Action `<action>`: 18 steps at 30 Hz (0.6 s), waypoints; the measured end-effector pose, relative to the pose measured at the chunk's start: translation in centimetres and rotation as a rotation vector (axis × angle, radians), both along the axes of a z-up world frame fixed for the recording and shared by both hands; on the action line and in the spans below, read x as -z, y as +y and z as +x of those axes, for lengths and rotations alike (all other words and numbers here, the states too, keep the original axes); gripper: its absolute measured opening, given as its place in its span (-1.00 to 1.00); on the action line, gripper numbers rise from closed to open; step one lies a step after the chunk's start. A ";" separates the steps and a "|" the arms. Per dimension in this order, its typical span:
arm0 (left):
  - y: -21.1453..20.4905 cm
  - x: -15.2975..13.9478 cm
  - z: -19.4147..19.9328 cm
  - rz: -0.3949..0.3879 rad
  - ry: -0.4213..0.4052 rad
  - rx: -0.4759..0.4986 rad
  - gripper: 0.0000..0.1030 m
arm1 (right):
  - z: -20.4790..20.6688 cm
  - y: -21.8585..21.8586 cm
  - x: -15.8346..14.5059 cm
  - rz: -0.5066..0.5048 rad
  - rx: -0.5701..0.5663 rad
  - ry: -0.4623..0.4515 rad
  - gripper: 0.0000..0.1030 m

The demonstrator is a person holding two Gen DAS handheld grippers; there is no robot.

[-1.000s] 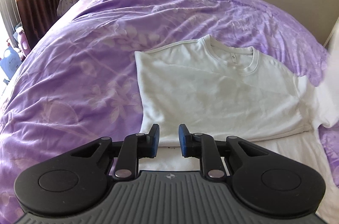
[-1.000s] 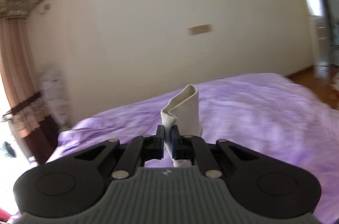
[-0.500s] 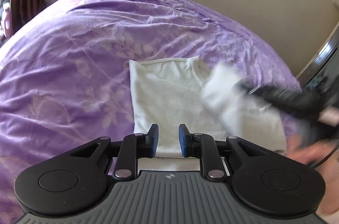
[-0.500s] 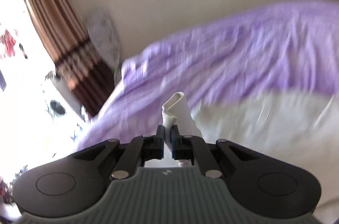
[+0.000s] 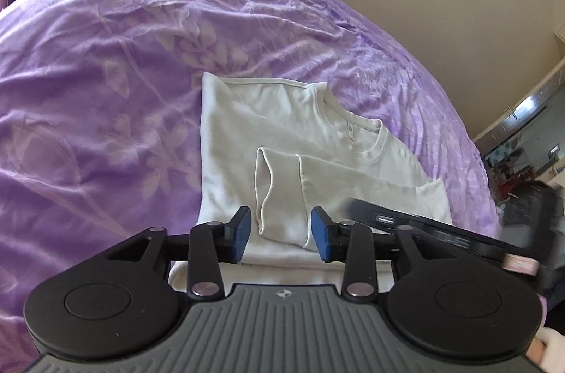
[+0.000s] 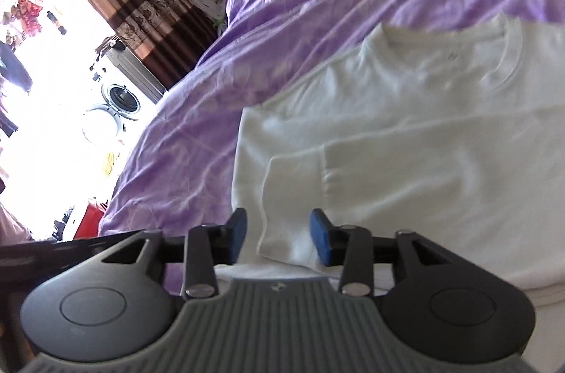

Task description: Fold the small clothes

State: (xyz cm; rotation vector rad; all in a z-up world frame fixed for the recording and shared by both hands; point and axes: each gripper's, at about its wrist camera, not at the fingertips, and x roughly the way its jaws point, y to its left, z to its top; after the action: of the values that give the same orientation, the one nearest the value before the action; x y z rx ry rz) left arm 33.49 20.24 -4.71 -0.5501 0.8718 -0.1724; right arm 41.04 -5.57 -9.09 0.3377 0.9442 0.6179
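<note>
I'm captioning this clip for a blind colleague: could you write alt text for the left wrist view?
A white T-shirt lies on a purple floral bedspread, its sleeve folded across the body. The left gripper hovers over the sleeve, its blue-padded jaws opening and pressing nothing. The right gripper's dark fingers reach in from the right.

- A second ago the right gripper (image 6: 278, 235) pinched the white sleeve (image 6: 293, 196) up in the air. Now the sleeve lies flat across the white shirt (image 6: 423, 112).
- The right gripper's jaws were shut tight on the sleeve. Now they are opening, and the pads do not press on it.
- The left gripper (image 5: 280, 239) has its jaws opening wider too, with the sleeve end (image 5: 282, 193) seen between them.
- The left view has tipped, so the shirt (image 5: 247, 126) looks turned.
</note>
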 end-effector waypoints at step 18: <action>-3.1 6.4 8.1 0.067 0.028 -0.081 -0.53 | -2.2 -28.8 -1.2 -0.364 0.315 -0.039 0.02</action>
State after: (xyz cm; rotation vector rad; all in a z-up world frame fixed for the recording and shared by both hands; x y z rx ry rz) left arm 41.57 17.14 -11.08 -0.5256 0.8776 -0.0615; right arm 38.83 -34.39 -7.93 0.1421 0.9216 0.1579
